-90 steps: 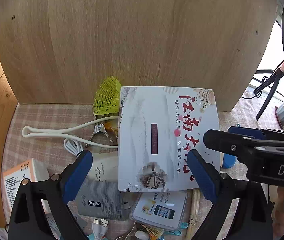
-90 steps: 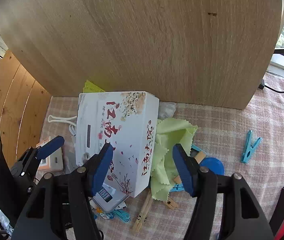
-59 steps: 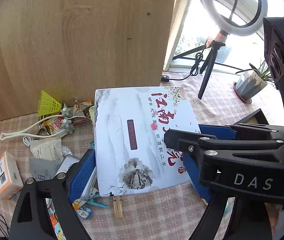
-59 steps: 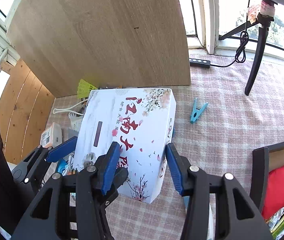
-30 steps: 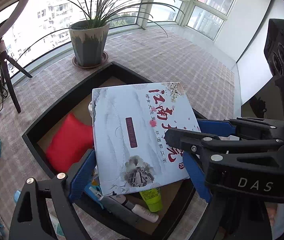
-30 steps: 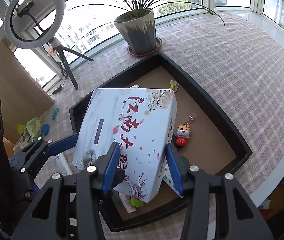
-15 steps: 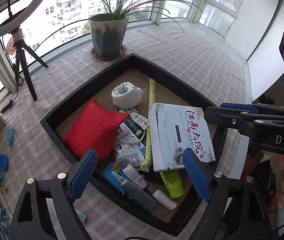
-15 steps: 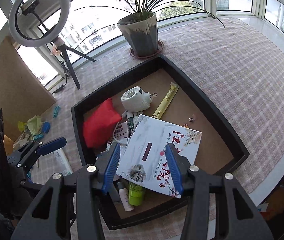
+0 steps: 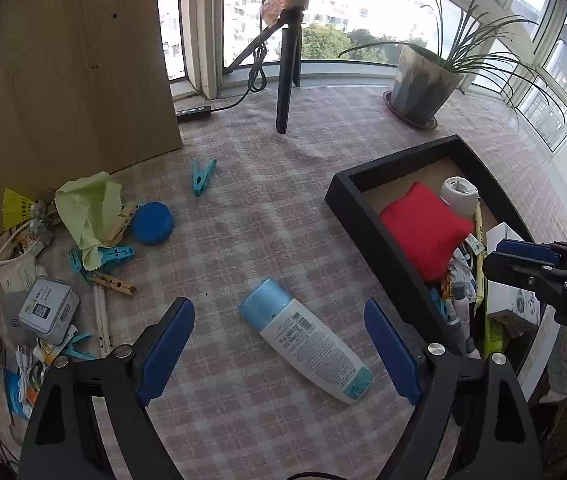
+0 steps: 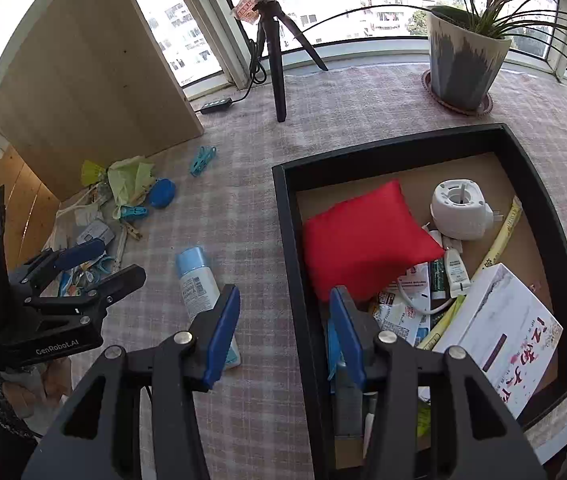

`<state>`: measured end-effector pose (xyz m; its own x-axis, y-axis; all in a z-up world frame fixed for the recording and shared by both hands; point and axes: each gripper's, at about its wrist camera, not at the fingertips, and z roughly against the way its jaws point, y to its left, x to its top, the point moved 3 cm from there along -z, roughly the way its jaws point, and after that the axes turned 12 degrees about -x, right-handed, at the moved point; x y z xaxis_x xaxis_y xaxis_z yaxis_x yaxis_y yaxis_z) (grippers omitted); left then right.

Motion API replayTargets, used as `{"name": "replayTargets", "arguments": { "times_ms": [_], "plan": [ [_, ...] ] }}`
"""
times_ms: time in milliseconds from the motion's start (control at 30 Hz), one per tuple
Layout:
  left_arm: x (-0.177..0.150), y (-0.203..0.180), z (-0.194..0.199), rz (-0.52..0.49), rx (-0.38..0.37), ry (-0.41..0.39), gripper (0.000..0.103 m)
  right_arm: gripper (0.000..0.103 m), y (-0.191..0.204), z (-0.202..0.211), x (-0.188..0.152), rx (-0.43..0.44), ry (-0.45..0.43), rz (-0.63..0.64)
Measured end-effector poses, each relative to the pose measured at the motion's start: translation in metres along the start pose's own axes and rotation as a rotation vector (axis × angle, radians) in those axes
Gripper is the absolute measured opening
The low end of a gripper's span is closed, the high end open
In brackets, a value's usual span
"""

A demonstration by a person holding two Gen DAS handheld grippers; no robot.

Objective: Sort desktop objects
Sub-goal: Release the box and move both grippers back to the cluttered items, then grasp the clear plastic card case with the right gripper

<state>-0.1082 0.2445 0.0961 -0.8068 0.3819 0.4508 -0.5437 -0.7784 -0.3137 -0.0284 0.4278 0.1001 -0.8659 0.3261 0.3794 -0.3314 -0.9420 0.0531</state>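
A white bottle with a light-blue cap (image 9: 305,338) lies on the checked tablecloth, just ahead of my open, empty left gripper (image 9: 279,350); it also shows in the right wrist view (image 10: 203,292). My right gripper (image 10: 285,330) is open and empty above the left wall of the black tray (image 10: 289,248). The white printed box (image 10: 499,330) lies in the tray's near right part, tilted on other items. The tray (image 9: 363,216) stands at the right of the left wrist view.
The tray also holds a red cushion (image 10: 363,236), a white round device (image 10: 459,210) and small tubes. A pile of clips, a green cloth (image 9: 85,208), a blue lid (image 9: 151,223) and a tin (image 9: 45,308) lies left by the wooden board (image 9: 63,68). Tripod leg (image 9: 285,84) and potted plant (image 10: 467,64) stand behind.
Both grippers carried the white box from the pile to the tray and let it go there. Both then drew back; the left one swung left over the bottle.
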Motion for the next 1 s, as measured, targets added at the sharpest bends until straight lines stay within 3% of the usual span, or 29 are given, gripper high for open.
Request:
{"name": "replayTargets", "arguments": {
  "times_ms": [367, 433, 567, 733, 1000],
  "plan": [
    [-0.006, 0.176, 0.038, 0.278, 0.136, -0.028, 0.084, 0.047, 0.126, -0.037, 0.019, 0.122, 0.068, 0.159],
    [-0.009, 0.202, 0.039, 0.324, 0.152, -0.015, 0.072, 0.047, 0.145, -0.044, 0.022, 0.153, 0.089, 0.169],
    [-0.015, 0.244, 0.033, 0.414, 0.134, 0.011, 0.064, 0.042, 0.177, -0.058, 0.025, 0.193, 0.128, 0.180],
    [-0.019, 0.268, 0.019, 0.476, 0.074, 0.046, 0.050, 0.037, 0.205, -0.071, 0.030, 0.221, 0.158, 0.187],
    [-0.028, 0.257, -0.009, 0.450, -0.003, 0.101, 0.049, 0.037, 0.213, -0.100, 0.045, 0.262, 0.219, 0.097]
  ]
}}
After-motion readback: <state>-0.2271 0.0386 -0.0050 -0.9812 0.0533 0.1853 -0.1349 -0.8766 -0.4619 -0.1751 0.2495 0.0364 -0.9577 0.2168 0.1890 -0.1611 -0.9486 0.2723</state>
